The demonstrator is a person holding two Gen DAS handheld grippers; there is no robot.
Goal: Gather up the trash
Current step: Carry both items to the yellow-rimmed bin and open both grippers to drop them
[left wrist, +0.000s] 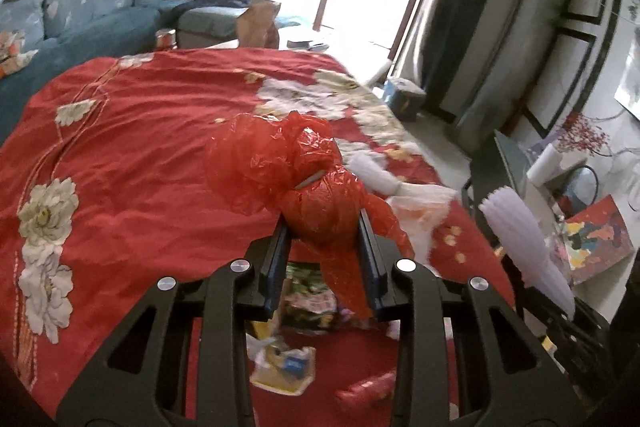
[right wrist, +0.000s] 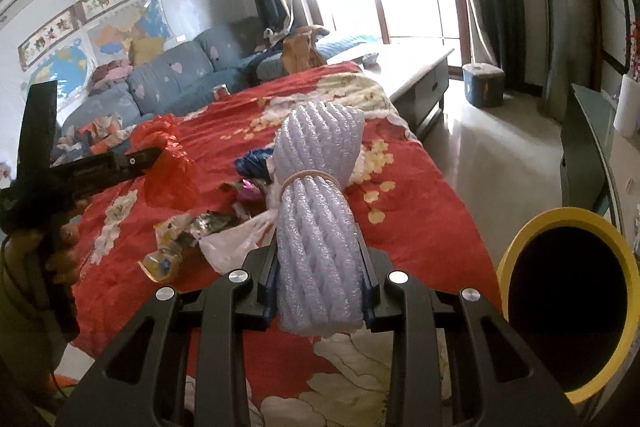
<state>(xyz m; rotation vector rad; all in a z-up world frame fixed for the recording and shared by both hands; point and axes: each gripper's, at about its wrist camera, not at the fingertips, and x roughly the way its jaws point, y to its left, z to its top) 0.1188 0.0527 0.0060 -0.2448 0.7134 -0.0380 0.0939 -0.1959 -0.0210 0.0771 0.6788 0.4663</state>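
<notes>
My left gripper (left wrist: 325, 223) is shut on a crumpled red plastic bag (left wrist: 280, 155), held above the red flowered cloth (left wrist: 140, 155). The same bag (right wrist: 168, 163) shows at the left of the right wrist view, beside the left gripper's finger (right wrist: 120, 165) and the hand holding it. My right gripper (right wrist: 320, 251) is shut on a roll of white foam netting (right wrist: 320, 187) tied with a rubber band; its top end (left wrist: 516, 223) shows at the right of the left wrist view. Loose wrappers (left wrist: 288, 359) and scraps (right wrist: 188, 235) lie on the cloth below.
A yellow-rimmed dark bin (right wrist: 568, 299) stands open at the right, close to the right gripper. A blue sofa (right wrist: 168, 83) runs behind the cloth, a low grey table (right wrist: 416, 67) sits beyond it, and a small blue stool (right wrist: 484, 83) stands on the pale floor.
</notes>
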